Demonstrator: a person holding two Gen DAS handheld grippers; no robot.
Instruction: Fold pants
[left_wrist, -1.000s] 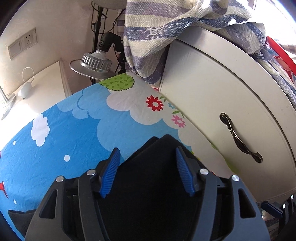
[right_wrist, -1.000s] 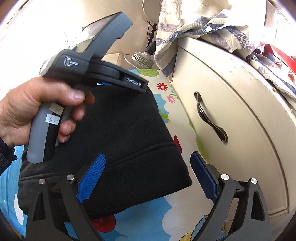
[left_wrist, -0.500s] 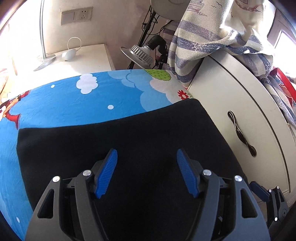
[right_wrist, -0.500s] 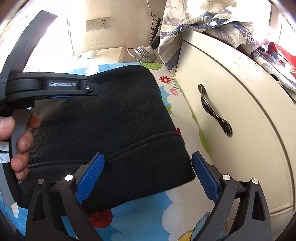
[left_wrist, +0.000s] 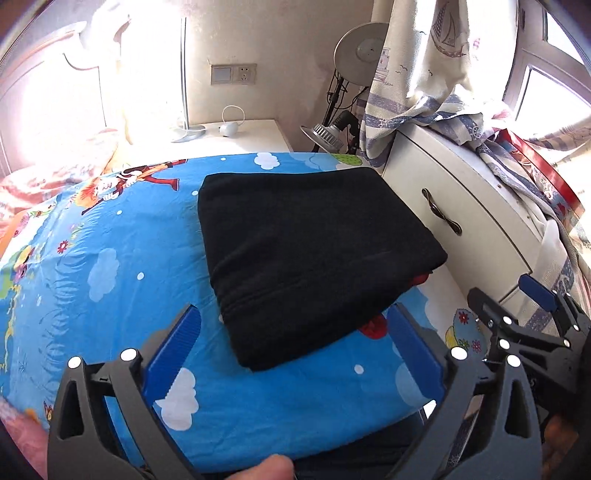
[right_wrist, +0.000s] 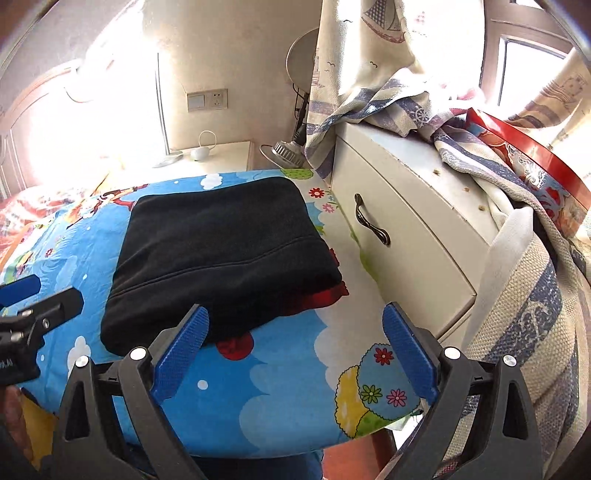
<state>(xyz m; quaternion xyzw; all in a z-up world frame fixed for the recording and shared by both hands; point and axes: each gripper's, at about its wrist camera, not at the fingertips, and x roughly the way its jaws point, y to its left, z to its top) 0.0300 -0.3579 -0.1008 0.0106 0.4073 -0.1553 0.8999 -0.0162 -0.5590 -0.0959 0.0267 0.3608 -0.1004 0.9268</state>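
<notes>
The pants are lying as a compact black rectangle on the bed, their right edge just beside the white drawer cabinet, near the bed's far right corner. The long axis of the bundle is running away from the fingers, from the near edge by the waistband seam toward the wall end by the cabinet.

The left gripper is hanging above the near part of the bed with its fingers spread wide; they have just been opening, and nothing is sitting between them, the pants lying just ahead of the tips. The right gripper is hovering likewise, its fingers wide and empty, with the bundle's near right corner just ahead of and left of centre, between the left fingertip and the cabinet.

Both grippers are facing the pants' near short edge. The right one is nearer the cabinet side, the left one nearer the open side of the bed. Judging from the neat bundle, the folding looks about finished; any further fold would be taken from that near edge.
</notes>
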